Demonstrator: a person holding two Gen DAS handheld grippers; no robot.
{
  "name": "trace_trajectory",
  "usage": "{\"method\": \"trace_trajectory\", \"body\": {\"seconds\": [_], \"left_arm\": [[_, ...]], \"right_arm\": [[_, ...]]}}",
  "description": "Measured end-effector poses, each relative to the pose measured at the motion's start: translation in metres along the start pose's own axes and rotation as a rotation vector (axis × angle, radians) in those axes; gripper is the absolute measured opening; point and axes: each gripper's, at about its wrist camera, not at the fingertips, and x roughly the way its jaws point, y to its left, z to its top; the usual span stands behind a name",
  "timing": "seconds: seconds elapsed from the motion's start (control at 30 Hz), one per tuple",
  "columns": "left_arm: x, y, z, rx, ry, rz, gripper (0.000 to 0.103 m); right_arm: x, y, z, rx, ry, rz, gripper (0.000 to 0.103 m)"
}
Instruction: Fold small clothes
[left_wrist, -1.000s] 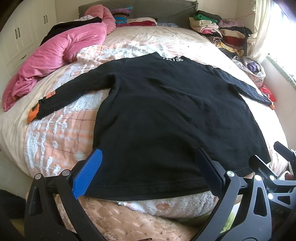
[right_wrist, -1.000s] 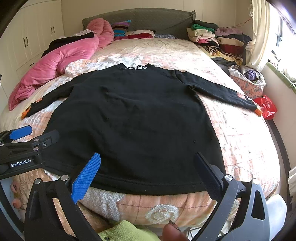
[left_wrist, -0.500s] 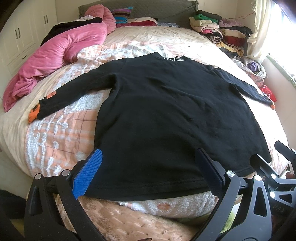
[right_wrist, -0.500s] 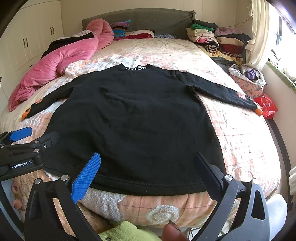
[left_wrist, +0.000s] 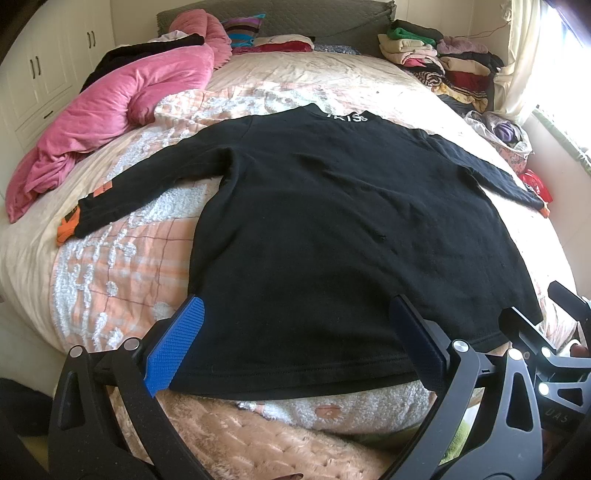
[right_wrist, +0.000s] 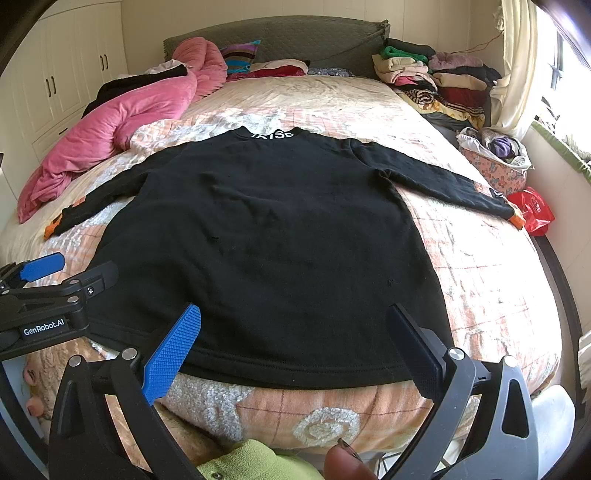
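- Left wrist view: a bedroom with a wide bed (left_wrist: 332, 77) filling the frame, covered by a peach and white checked blanket (left_wrist: 110, 273), and white cupboards at the upper left.
- A black long-sleeved top (left_wrist: 332, 229) lies flat in the middle of the frame, neck toward the headboard with white letters at the collar, and both sleeves spread out to the sides.
- Its left sleeve ends in an orange cuff (left_wrist: 68, 227) at the left of the frame.
- A pink duvet (left_wrist: 122, 107) is bunched at the upper left, and a pile of folded clothes (left_wrist: 439, 62) sits at the upper right.
- The left hand-held gripper (left_wrist: 295, 339) is at the bottom centre, its jaws spread wide over the hem of the top and closed on nothing; whether the tips touch the cloth I cannot tell.
- Black parts of the other hand-held gripper show at the lower right edge.
- Right wrist view: the same bed (right_wrist: 314, 96) with a grey-green headboard at the top and a bright window at the right edge.
- The black long-sleeved top (right_wrist: 277, 240) again lies flat in the centre, its right sleeve reaching toward a red bag (right_wrist: 532, 210) at the right.
- The right hand-held gripper (right_wrist: 295, 336) is at the bottom centre, jaws wide apart over the hem, empty.
- The left hand-held gripper (right_wrist: 66, 267) enters from the left edge beside the lower corner of the top, its fingers parted.
- A basket of clothes (right_wrist: 495, 155) stands by the window.
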Motion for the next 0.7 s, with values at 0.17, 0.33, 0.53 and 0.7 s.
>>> {"method": "trace_trajectory", "body": {"seconds": [0.17,0.33,0.53,0.7], "left_arm": [[0.000,0.001,0.000,0.000,0.001,0.000,0.094],[0.004,0.006,0.001,-0.001,0.006,0.002,0.094],[0.010,0.005,0.001,-0.002,0.014,0.002,0.094],[0.014,0.003,0.011,-0.005,0.009,0.004,0.094]], "right_arm": [[0.000,0.000,0.000,0.002,0.001,0.000,0.099],[0.000,0.000,0.000,0.005,0.000,0.002,0.099],[0.002,-0.002,0.003,0.015,0.000,0.007,0.099],[0.007,-0.005,0.008,0.029,0.003,0.003,0.099]]}}
